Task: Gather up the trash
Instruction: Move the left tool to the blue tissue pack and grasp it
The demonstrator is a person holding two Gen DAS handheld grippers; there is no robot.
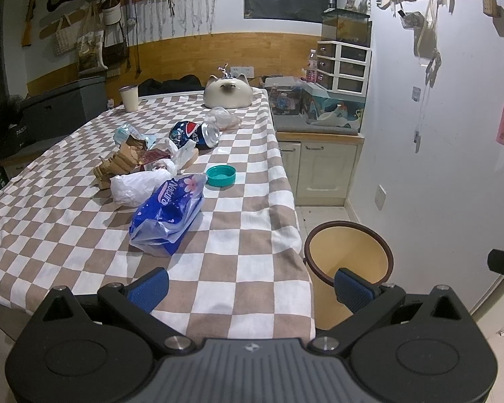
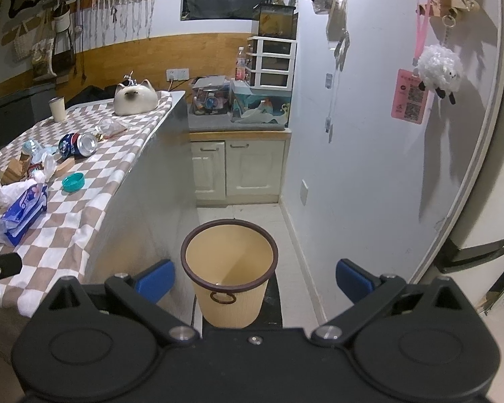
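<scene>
Trash lies on the checkered table [image 1: 245,221]: a blue tissue packet [image 1: 168,215], a crumpled white bag [image 1: 137,186], torn brown cardboard [image 1: 121,164], a crushed Pepsi can [image 1: 195,134], a teal lid [image 1: 221,175] and clear plastic wrap [image 1: 223,117]. A tan waste bin [image 2: 230,262] with a dark rim stands on the floor beside the table. My left gripper [image 1: 250,290] is open over the table's near corner, holding nothing. Above the bin, my right gripper [image 2: 255,280] is open and holds nothing.
A cat-shaped ceramic piece [image 1: 228,95] and a cream cup [image 1: 129,98] stand at the table's far end. Cream cabinets [image 2: 240,171] with boxes on top fill the back. A white wall [image 2: 369,168] bounds the narrow floor strip to the right.
</scene>
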